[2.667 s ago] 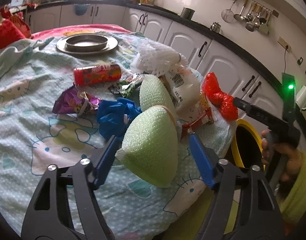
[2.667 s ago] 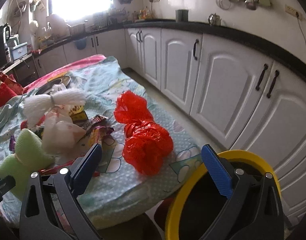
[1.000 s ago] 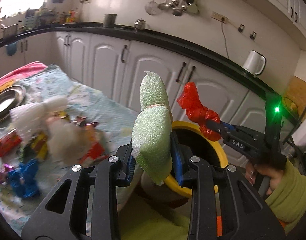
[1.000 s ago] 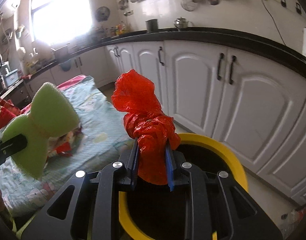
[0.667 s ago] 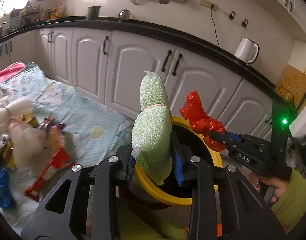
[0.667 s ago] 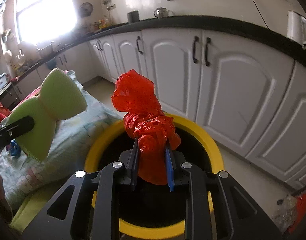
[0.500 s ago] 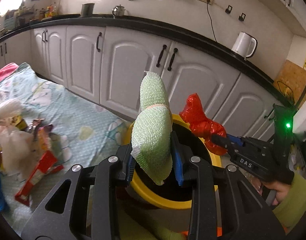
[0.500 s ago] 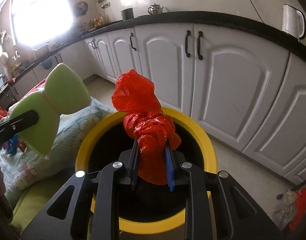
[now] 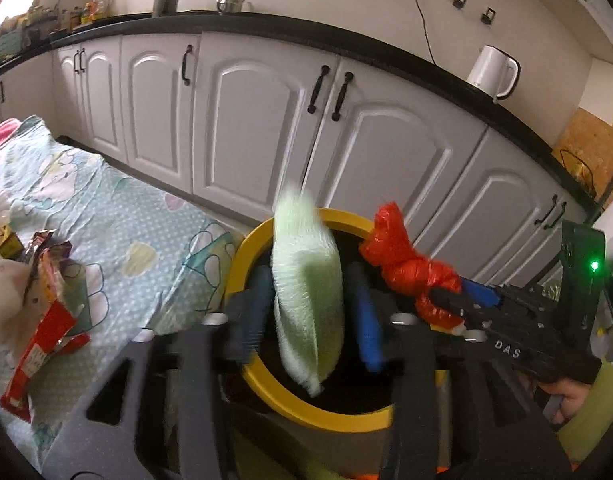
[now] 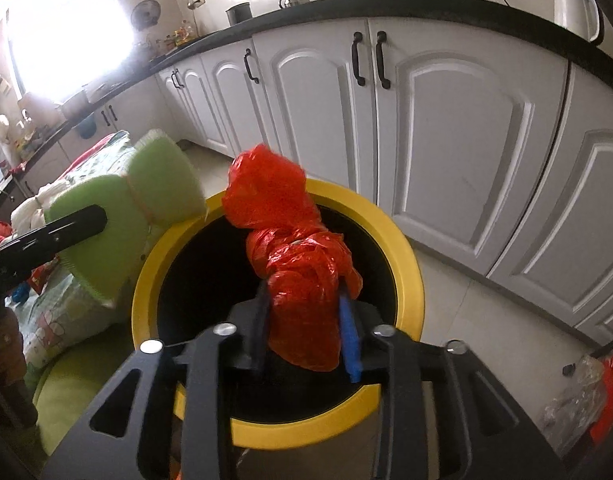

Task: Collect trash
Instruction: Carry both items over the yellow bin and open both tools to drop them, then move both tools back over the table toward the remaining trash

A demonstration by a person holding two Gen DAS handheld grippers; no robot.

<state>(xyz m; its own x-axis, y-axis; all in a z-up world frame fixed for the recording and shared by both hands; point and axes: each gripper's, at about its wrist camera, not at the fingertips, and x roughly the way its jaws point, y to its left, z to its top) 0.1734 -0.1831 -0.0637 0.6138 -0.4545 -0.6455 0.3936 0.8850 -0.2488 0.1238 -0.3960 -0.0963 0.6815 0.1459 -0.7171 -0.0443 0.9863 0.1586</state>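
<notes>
We're at the drop step: left gripper (image 9: 309, 312) has its fingers spread, green foam bundle (image 9: 306, 296) loose over the yellow bin (image 10: 402, 256). Right gripper (image 10: 306, 320) pinches the red bag (image 10: 298, 264) above it, so next we just let go

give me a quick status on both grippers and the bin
Left gripper open, green foam loose between its fingers over the bin. Right gripper shut on red bag, above bin mouth. Nothing blocking the opening.
</notes>
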